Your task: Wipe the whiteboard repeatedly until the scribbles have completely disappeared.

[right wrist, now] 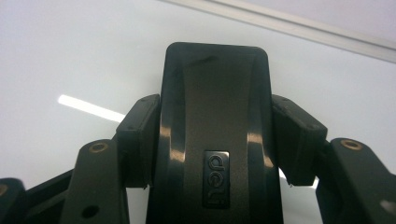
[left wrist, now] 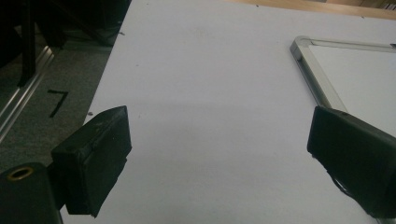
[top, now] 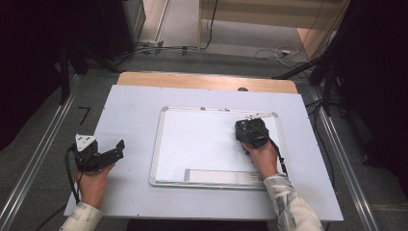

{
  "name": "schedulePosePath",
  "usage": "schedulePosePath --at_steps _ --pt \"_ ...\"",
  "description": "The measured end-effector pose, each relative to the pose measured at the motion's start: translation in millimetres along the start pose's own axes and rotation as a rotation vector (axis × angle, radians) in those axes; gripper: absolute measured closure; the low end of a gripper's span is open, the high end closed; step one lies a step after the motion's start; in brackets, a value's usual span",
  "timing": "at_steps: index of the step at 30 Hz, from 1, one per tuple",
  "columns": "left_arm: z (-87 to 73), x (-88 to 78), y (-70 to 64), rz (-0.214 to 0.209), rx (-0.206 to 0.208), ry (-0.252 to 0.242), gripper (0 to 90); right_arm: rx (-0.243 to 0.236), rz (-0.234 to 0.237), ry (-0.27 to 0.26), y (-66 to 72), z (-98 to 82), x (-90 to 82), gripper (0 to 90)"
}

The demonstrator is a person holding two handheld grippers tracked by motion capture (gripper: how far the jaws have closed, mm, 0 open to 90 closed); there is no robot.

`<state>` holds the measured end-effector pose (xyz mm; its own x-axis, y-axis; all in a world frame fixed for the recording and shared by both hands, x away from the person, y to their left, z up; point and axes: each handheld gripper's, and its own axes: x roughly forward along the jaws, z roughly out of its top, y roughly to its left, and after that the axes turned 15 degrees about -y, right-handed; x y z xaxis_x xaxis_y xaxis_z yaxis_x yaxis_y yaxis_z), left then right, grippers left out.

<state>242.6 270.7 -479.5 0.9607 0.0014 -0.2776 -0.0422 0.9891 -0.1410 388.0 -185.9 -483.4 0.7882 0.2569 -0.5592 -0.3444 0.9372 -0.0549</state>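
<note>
Eraser (right wrist: 215, 140) clamped in right claw (top: 249, 131) over whiteboard (top: 192, 139).
Right forearm angles inward; left claw (top: 111, 150) rests on counter (top: 130, 101), jaws apart, empty.

Both grippers are black: the left gripper (top: 108, 153) has a grey three-cornered plate and a black cable, its blocky pads (left wrist: 95, 161) with brass-ringed screw holes. Sleeves (top: 288, 202) pale, patterned.

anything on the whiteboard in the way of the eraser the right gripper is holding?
Nothing visible. The right gripper has its jaws shut on the black eraser, near the upper right of the whiteboard. The board's white surface looks bare. The left gripper sits open on the table, left of the frame.
</note>
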Motion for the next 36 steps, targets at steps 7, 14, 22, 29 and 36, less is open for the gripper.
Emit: schedulePosePath --at_steps 7,14,22,29,36 --pt "0.2 -0.8 -0.5 -0.004 0.003 0.0 7.0 0.003 0.013 0.012 -5.5 -12.5 -18.8 37.5" --pt "0.6 0.1 -2.9 -0.007 0.005 -0.003 6.9 0.035 -0.027 0.021 -30.5 -21.0 -30.3 37.5" --pt "0.6 -0.6 -1.3 -0.009 0.006 0.0 7.0 0.115 -0.118 0.014 -67.5 -20.1 -25.4 37.5" --pt "0.6 -1.6 -0.4 -0.004 0.0 -0.004 7.0 0.158 -0.183 0.006 -83.4 -10.6 -9.3 37.5" --pt "0.3 -0.1 -1.5 -0.001 0.004 0.001 6.9 0.153 -0.191 0.012 -79.5 0.5 4.9 37.6"
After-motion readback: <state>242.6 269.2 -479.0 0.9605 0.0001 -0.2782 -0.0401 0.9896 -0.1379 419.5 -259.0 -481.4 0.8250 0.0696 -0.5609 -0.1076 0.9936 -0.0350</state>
